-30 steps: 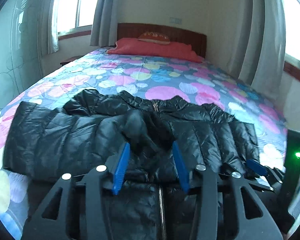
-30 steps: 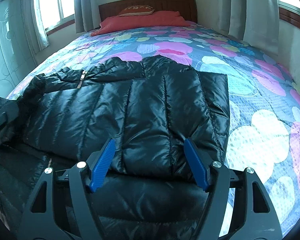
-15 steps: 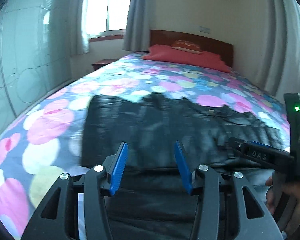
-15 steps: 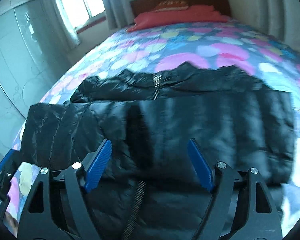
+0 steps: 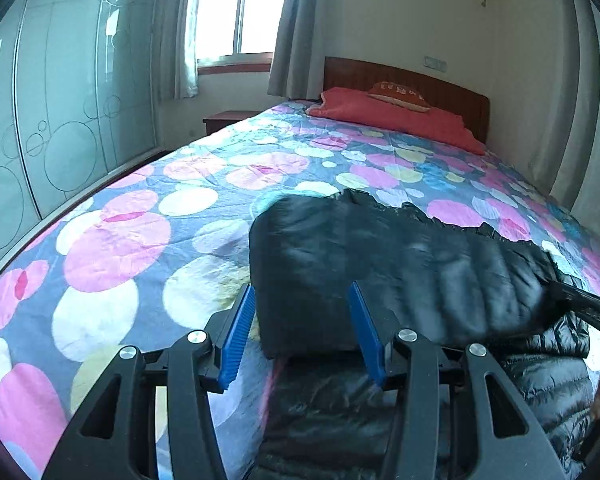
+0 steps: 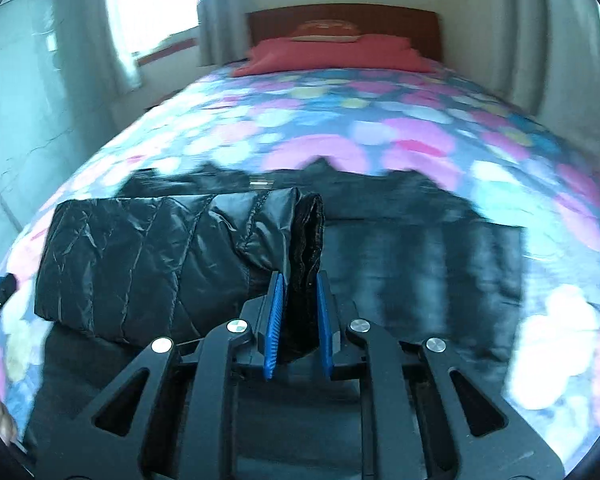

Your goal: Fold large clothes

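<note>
The left gripper [image 5: 302, 336] straddled the black puffer jacket [image 5: 420, 272] on the floral bedspread [image 5: 140, 216], jaws apart, pads clear of it. The right gripper [image 6: 298, 320] was closing on the sleeve cuff [image 6: 308, 240], probably to fold it. The red pillow's [image 5: 398, 94] writing was unreadable.
</note>
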A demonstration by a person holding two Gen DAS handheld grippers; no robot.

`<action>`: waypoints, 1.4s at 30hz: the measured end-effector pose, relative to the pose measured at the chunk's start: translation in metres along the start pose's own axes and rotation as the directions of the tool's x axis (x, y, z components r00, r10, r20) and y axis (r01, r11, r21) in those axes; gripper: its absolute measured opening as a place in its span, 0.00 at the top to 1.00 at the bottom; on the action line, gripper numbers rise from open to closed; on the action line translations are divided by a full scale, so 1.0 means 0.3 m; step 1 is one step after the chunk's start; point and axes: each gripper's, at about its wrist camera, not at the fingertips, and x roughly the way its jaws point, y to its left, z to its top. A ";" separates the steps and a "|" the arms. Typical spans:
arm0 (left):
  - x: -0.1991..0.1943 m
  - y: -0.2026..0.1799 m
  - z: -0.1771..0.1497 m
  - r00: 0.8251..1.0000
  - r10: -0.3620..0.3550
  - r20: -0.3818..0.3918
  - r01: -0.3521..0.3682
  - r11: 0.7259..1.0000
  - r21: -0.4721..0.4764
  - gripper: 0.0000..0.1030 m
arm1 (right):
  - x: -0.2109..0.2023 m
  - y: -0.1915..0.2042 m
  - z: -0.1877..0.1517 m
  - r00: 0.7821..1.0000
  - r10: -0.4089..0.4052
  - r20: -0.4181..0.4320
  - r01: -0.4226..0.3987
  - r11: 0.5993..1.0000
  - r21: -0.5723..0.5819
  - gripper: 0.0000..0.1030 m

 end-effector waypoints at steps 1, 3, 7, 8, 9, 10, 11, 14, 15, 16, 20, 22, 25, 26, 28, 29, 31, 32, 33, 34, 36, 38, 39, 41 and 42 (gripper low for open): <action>0.021 -0.009 0.005 1.000 -0.003 -0.011 0.003 1.000 0.005 0.52 | 0.009 -0.032 -0.001 1.000 -0.014 -0.010 0.014 1.000 0.013 0.84; 0.066 -0.024 0.013 0.999 -0.010 -0.036 0.011 1.000 0.012 0.52 | 0.036 -0.098 -0.011 0.999 -0.033 -0.040 0.035 0.998 0.049 0.84; 0.146 -0.035 0.030 0.997 0.006 -0.075 -0.005 1.000 0.019 0.52 | 0.080 -0.166 -0.034 0.994 -0.038 -0.102 0.047 0.996 0.082 0.70; 0.161 -0.034 0.036 0.997 0.011 -0.078 -0.010 1.000 0.015 0.52 | 0.067 -0.170 -0.034 0.994 -0.056 -0.089 0.063 0.994 0.085 0.64; 0.185 -0.034 0.047 0.996 0.014 -0.082 -0.013 1.000 0.012 0.52 | 0.047 -0.162 -0.022 0.995 -0.081 -0.054 0.085 0.993 0.082 0.61; 0.197 -0.035 0.053 0.996 0.018 -0.084 -0.017 1.000 0.011 0.52 | 0.022 -0.150 -0.020 0.995 -0.093 -0.022 0.095 0.993 0.075 0.61; 0.221 -0.039 0.063 0.996 0.022 -0.088 -0.021 1.000 0.013 0.52 | 0.011 -0.135 -0.017 0.996 -0.091 -0.004 0.091 0.993 0.073 0.61; 0.284 -0.048 0.074 0.992 0.040 -0.120 -0.037 0.999 0.025 0.52 | 0.037 -0.097 -0.003 1.000 -0.014 0.002 0.014 0.998 0.068 0.61; 0.303 -0.050 0.074 0.990 0.054 -0.127 -0.050 0.998 0.035 0.52 | 0.066 -0.083 -0.005 1.000 0.004 -0.018 -0.003 0.998 0.063 0.61; 0.321 -0.055 0.071 0.988 0.071 -0.135 -0.065 0.997 0.051 0.52 | 0.102 -0.070 -0.010 0.999 -0.001 -0.040 0.003 0.999 0.051 0.61; 0.420 -0.087 0.026 0.974 0.144 -0.176 -0.117 0.980 0.158 0.50 | 0.204 -0.075 -0.046 0.996 -0.006 -0.092 0.010 0.999 0.046 0.61; 0.439 -0.091 0.012 0.969 0.160 -0.189 -0.128 0.977 0.170 0.50 | 0.207 -0.072 -0.046 0.995 -0.011 -0.100 0.015 0.999 0.042 0.61; 0.402 -0.080 0.028 0.970 0.159 -0.184 -0.131 0.979 0.156 0.50 | 0.182 -0.067 -0.034 0.994 -0.025 -0.104 0.029 0.999 0.044 0.61; 0.383 -0.074 0.035 0.971 0.157 -0.181 -0.132 0.981 0.143 0.50 | 0.165 -0.064 -0.026 0.995 -0.029 -0.101 0.034 0.998 0.054 0.61; 0.310 -0.059 0.061 0.982 0.128 -0.141 -0.116 0.989 0.093 0.50 | 0.129 -0.051 0.008 0.998 -0.025 -0.061 0.029 0.998 0.061 0.60; 0.288 -0.061 0.074 0.986 0.118 -0.120 -0.109 0.991 0.081 0.50 | 0.109 -0.035 0.026 0.999 -0.029 -0.036 0.030 0.998 0.053 0.59; 0.251 -0.085 0.111 0.994 0.082 -0.071 -0.078 0.995 0.065 0.50 | 0.097 -0.003 0.058 1.000 -0.017 -0.004 0.017 0.999 0.045 0.55; 0.249 -0.103 0.124 0.997 0.056 -0.061 -0.052 0.997 0.064 0.49 | 0.109 0.015 0.073 1.000 -0.007 -0.006 0.007 0.999 0.042 0.55; 0.262 -0.136 0.133 0.998 0.035 -0.057 -0.031 0.996 0.082 0.49 | 0.130 0.034 0.085 1.000 -0.003 -0.014 0.004 0.999 0.032 0.55; 0.283 -0.160 0.131 0.997 0.038 -0.062 -0.031 0.994 0.103 0.49 | 0.167 0.064 0.093 1.000 0.006 -0.027 -0.006 1.000 0.014 0.55; 0.352 -0.198 0.107 0.993 0.057 -0.108 -0.041 0.989 0.144 0.49 | 0.217 0.091 0.087 0.998 0.003 -0.056 -0.004 1.000 -0.008 0.54; 0.452 -0.201 0.060 0.977 0.071 -0.203 -0.040 0.987 0.153 0.49 | 0.282 0.106 0.060 0.996 -0.023 -0.082 0.021 0.999 -0.031 0.54; 0.474 -0.197 0.048 0.975 0.066 -0.213 -0.035 0.988 0.147 0.48 | 0.303 0.102 0.045 0.997 -0.018 -0.081 0.016 1.000 -0.027 0.54; 0.486 -0.206 0.048 0.973 0.079 -0.217 -0.045 0.986 0.159 0.48 | 0.308 0.101 0.041 0.997 -0.021 -0.078 0.019 1.000 -0.025 0.54; 0.483 -0.214 0.055 0.972 0.089 -0.216 -0.051 0.984 0.172 0.48 | 0.305 0.103 0.044 0.997 -0.023 -0.078 0.021 0.999 -0.026 0.54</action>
